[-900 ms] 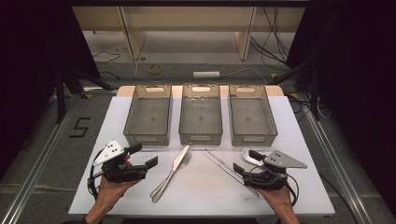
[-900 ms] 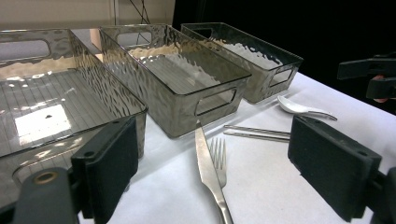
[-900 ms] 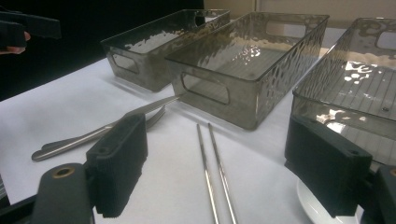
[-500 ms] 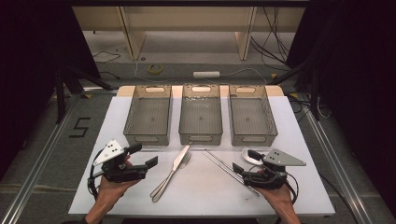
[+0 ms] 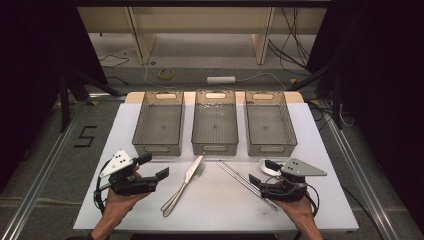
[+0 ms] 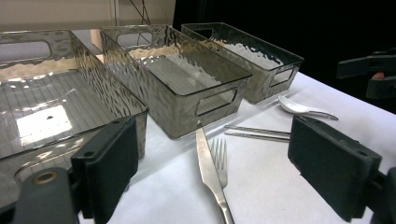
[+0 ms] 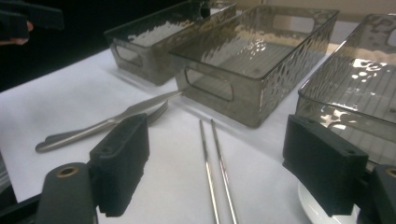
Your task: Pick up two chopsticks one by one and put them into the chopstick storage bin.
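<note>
Lab, floor cables, metal rails

Knife, fork & chopsticks: shiny smooth metal; bins: glossy rippled clear plastic; table: matt white.

bins: three clear ribbed plastic bins side by side at the white table's far half | before them — steel knife on steel fork, left; metal chopsticks, middle; white spoon, right
</note>
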Tool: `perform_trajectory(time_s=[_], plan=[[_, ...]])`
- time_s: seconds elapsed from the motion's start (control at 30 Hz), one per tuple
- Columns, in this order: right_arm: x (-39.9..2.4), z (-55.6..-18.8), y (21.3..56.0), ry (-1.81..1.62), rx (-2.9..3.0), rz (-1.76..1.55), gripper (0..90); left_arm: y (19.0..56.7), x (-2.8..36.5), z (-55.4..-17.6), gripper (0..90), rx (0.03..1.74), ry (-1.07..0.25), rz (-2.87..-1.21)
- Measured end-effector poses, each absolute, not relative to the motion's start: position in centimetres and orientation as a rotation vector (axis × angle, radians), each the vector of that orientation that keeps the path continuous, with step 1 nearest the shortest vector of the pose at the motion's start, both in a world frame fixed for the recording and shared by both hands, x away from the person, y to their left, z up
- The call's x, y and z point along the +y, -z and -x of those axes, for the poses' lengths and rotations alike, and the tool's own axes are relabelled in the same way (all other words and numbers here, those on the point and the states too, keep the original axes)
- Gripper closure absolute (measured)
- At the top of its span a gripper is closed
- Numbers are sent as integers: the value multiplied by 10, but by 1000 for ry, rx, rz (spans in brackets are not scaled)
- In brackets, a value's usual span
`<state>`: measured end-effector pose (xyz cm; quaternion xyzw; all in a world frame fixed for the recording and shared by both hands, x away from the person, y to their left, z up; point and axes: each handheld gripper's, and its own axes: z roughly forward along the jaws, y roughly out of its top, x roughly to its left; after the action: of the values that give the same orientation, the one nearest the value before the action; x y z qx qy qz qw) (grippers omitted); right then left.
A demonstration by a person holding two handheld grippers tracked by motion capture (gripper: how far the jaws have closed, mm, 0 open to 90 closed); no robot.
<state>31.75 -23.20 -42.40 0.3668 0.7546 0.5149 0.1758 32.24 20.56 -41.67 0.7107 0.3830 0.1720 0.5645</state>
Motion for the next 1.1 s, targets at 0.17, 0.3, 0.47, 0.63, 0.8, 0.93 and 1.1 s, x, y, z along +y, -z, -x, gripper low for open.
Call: perform_trajectory(time_s=[0.17, 0.3, 0.47, 0.63, 0.8, 0.93, 1.1], plan=[[-226, -325, 416, -1330, 2249, -983, 300, 417, 206, -323, 160, 903, -403, -1673], [-222, -336, 405, -1180, 2358, -959, 337, 417, 206, -323, 160, 901, -403, -1672], [-215, -351, 401, -971, 2514, -960, 368, 417, 205, -324, 159, 902, -400, -1675], [-210, -364, 409, -765, 2664, -997, 410, 417, 206, -324, 159, 901, -402, -1676], [-206, -373, 422, -606, 2756, -1014, 471, 417, 205, -324, 159, 901, -402, -1676], [-204, -378, 430, -523, 2803, -1009, 517, 417, 206, -324, 160, 900, -405, -1677], [-198, -382, 437, -445, 2843, -1011, 570, 417, 205, -323, 159, 898, -408, -1677]])
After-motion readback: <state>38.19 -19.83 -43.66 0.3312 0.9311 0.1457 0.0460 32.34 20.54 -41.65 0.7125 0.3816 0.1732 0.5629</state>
